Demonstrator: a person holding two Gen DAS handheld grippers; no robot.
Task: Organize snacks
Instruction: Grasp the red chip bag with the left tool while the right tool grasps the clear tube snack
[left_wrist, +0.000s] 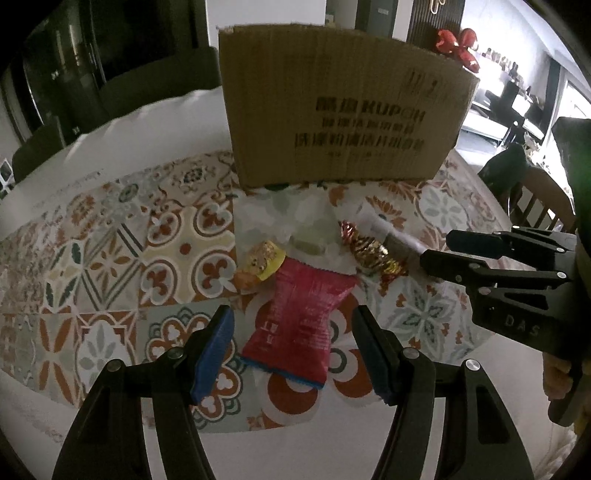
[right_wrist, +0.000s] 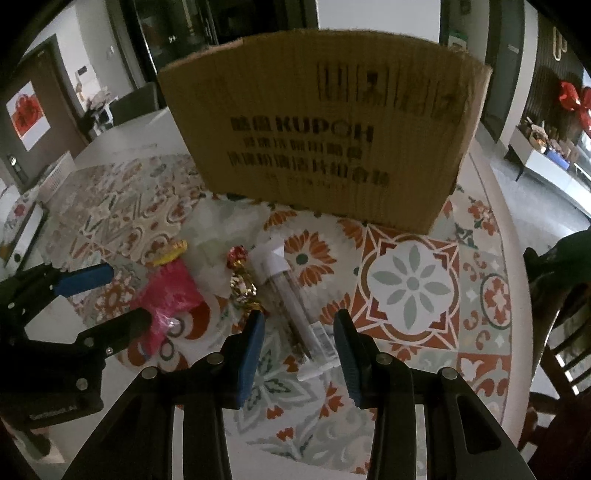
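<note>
Left gripper, jaws apart, is straddling a crinkly red foil snack packet lying on the patterned tabletop. Right gripper, jaws apart, is flanking a clear plastic tube before the corrugated brown cardboard box.

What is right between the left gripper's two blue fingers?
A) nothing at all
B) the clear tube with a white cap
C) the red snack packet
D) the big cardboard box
C: the left gripper is open, with the red snack packet lying on the patterned tablecloth between its fingers.
</note>
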